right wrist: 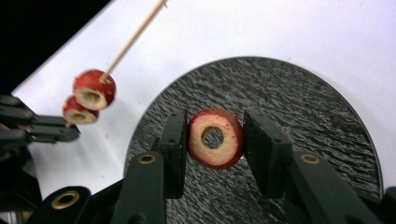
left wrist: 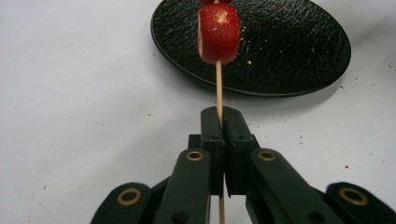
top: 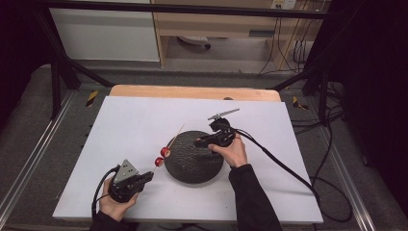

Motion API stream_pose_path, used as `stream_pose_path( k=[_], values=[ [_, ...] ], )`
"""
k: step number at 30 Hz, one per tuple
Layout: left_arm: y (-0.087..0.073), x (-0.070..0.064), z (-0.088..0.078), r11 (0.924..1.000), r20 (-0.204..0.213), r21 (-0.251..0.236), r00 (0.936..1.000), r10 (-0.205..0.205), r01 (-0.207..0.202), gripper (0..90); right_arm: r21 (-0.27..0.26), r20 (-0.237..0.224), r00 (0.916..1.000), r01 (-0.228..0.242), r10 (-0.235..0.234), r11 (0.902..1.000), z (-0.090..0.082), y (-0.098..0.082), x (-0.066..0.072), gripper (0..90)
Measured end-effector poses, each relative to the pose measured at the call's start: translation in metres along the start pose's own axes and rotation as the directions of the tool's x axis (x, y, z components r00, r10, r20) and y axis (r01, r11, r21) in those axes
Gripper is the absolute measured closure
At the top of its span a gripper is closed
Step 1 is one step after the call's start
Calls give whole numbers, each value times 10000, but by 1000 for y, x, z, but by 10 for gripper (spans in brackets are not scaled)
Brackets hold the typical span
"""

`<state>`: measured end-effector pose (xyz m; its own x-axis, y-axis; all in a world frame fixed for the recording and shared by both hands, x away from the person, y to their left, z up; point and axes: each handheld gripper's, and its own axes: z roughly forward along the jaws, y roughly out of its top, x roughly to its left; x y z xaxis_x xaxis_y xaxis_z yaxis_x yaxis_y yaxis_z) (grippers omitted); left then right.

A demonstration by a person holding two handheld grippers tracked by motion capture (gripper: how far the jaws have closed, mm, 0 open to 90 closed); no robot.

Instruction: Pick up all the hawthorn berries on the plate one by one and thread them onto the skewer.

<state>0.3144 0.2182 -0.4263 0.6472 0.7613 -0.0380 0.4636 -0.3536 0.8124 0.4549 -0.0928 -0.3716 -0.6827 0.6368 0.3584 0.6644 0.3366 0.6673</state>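
A person at a white counter [top: 120, 120] threads cored red fruit rings onto a wooden skewer [right wrist: 133, 39], one gripper in each hand. The left gripper [left wrist: 219, 122] has its fingers pressed fully together on the skewer's lower end, so the stick runs straight out ahead of them with two slices [right wrist: 88, 100] already on it, just clear of the black plate [top: 194, 156]. From the high view the skewer's long axis slants up and away from the left fingers toward the far side of the counter, its bare tip free. The right gripper [right wrist: 214, 142] holds a third ring [right wrist: 215, 144] between partly closed fingers, raised above the plate, the ring's hole facing the camera. The skewer's free tip lies up and to the left of the right fingers, well apart. By this reading, the hole must be lined up with that slanted axis, and the right hand is the one placed to carry the ring there.
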Motion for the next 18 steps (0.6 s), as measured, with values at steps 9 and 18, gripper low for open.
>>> stream_pose_path(
  k=[9,18],
  values=[
    [1,-6,2,10000,127,-48,9999,-22,23,880,-2012,-628,9962,-716,601,9769,-9,-24,1,617],
    [2,-15,7,10000,237,-47,9997,-16,17,880,-3616,-1188,9830,-1742,1401,9159,-10,-47,-5,618]
  ],
)
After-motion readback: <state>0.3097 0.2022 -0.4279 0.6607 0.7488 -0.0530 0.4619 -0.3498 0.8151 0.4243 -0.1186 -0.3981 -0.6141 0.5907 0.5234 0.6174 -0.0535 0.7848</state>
